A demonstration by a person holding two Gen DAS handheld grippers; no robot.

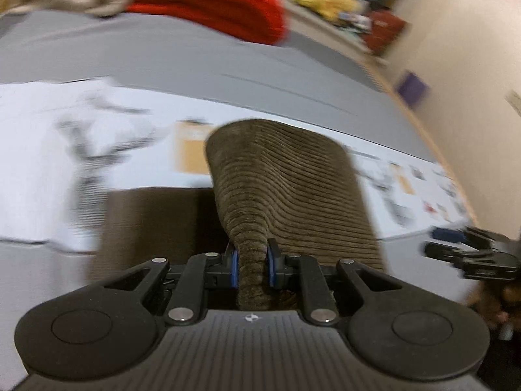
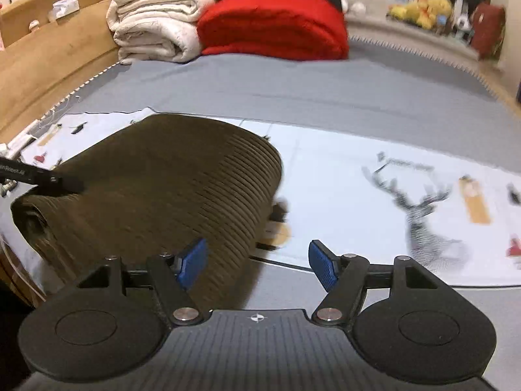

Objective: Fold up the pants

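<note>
The pants (image 1: 289, 182) are brown corduroy, lying on a pale printed sheet (image 1: 39, 163) on a grey bed. My left gripper (image 1: 252, 265) is shut on a bunched edge of the pants and lifts it, so the cloth arches up and forward. In the right wrist view the pants (image 2: 169, 192) form a raised fold at the left. My right gripper (image 2: 257, 262) is open and empty, its left pad (image 2: 192, 262) beside the pants' near edge. The left gripper (image 2: 62, 184) shows at the far left, holding the cloth. The right gripper (image 1: 469, 254) shows blurred at the right edge.
A red blanket (image 2: 273, 26) and a cream folded blanket (image 2: 153, 29) are stacked at the far end of the bed. A wooden bed frame (image 2: 49, 65) runs along the left. Clutter and toys (image 2: 423, 9) sit at the far right. The sheet carries a deer print (image 2: 420, 215).
</note>
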